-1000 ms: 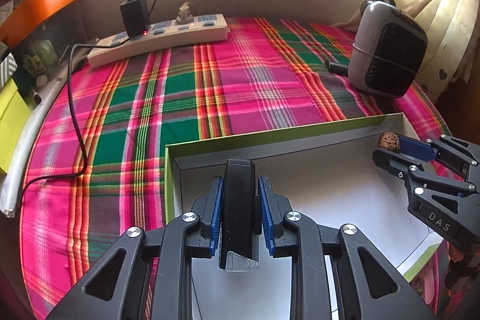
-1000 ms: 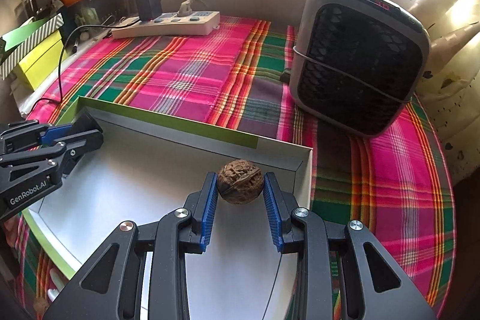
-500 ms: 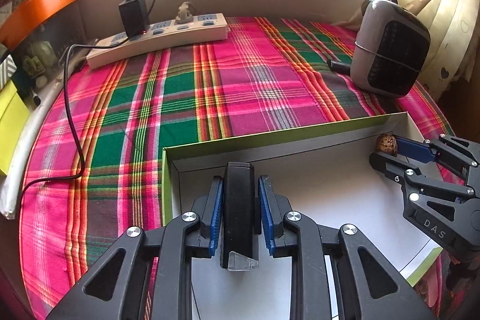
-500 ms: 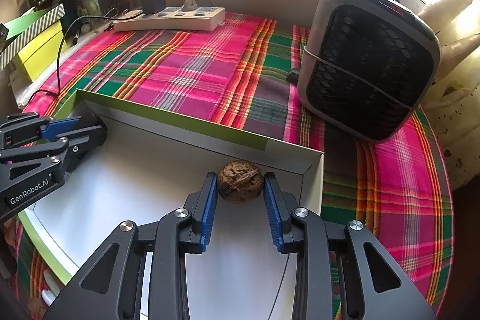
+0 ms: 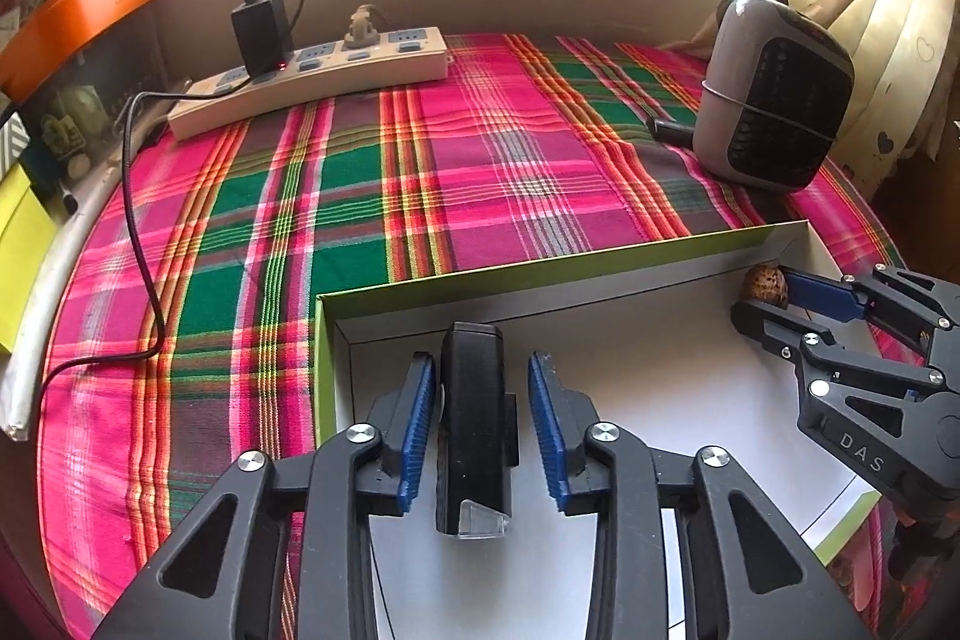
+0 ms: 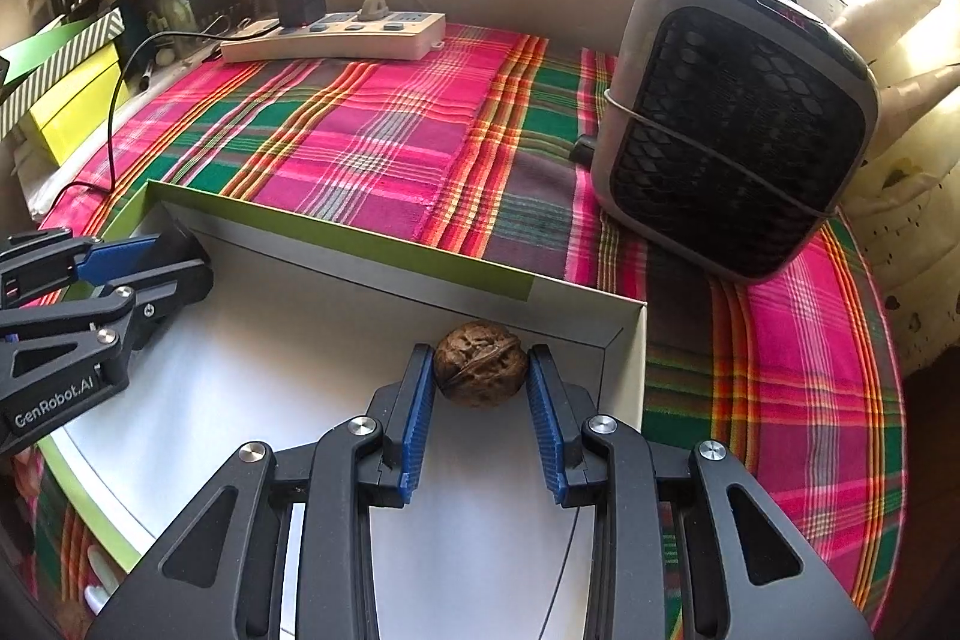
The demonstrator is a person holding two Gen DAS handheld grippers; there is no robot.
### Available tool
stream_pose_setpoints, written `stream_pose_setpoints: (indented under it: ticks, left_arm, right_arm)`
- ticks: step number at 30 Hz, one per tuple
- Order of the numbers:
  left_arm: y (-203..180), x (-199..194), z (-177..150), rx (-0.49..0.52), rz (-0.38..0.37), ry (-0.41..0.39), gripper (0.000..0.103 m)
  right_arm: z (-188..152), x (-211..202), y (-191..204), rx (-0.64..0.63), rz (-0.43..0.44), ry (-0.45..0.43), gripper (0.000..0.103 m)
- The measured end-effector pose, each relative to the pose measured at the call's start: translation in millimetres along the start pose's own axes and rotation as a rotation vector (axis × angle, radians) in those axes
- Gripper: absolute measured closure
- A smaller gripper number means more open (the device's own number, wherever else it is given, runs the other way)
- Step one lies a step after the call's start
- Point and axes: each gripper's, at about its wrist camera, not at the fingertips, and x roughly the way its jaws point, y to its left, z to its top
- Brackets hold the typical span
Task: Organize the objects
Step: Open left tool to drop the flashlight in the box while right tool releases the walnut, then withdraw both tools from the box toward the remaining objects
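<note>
Now placing items in white box (image 5: 660, 340): left gripper (image 5: 480, 412) parted around black device (image 5: 474, 418); right gripper (image 6: 480, 388) touching walnut (image 6: 480, 363), grip uncertain; next, likely releasing and withdrawing.

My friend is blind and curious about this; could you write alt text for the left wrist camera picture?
An open left gripper straddles a black rectangular device lying in a white box with green edges. At the box's far right corner the right gripper holds a walnut. Behind, on a plaid cloth, sit a power strip and a small heater.
</note>
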Motion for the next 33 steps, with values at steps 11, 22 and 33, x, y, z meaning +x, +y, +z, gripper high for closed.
stream_pose_setpoints:
  ticks: [11, 22, 33]
  left_arm:
    - [1, -15, -3, -0.008, -0.007, -0.019, 0.066]
    - [0, -44, -15, -0.01, -0.018, -0.057, 0.066]
    - [0, -79, -41, -0.012, -0.038, -0.1, 0.066]
  right_arm:
    - [-2, -11, -1, 0.017, -0.001, -0.028, 0.058]
    - [-10, -37, 0, 0.036, -0.004, -0.064, 0.057]
    - [-38, -75, 1, 0.066, 0.008, -0.107, 0.057]
